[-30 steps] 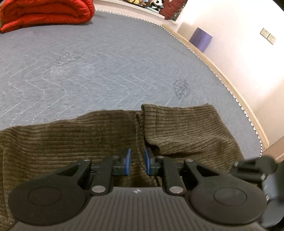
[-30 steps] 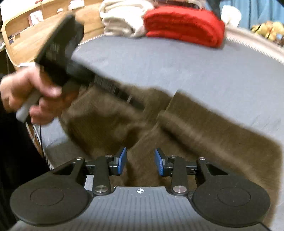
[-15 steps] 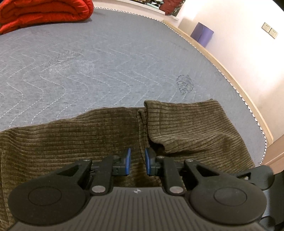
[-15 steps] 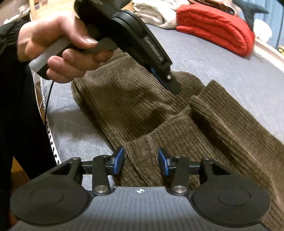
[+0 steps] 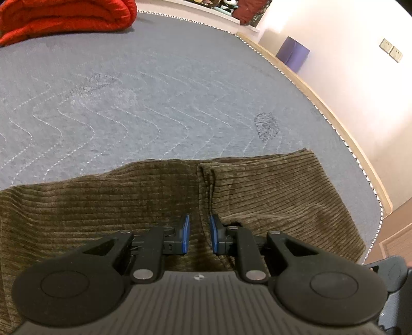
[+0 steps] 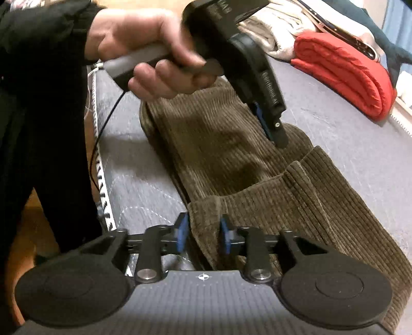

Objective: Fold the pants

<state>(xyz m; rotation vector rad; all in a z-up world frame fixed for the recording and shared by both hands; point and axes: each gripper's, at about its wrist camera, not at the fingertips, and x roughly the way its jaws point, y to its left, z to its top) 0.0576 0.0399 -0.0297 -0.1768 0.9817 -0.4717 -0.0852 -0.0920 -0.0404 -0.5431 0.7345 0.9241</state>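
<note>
Room: bed with grey quilted cover, pale walls.
The cover (image 5: 159,103) carries wavy stitching and a toothed white trim along its edge. A folded red blanket (image 5: 64,18) lies at its far left corner. A purple box (image 5: 293,54) stands against the white wall (image 5: 360,108), which bears two sockets (image 5: 391,50).
</note>
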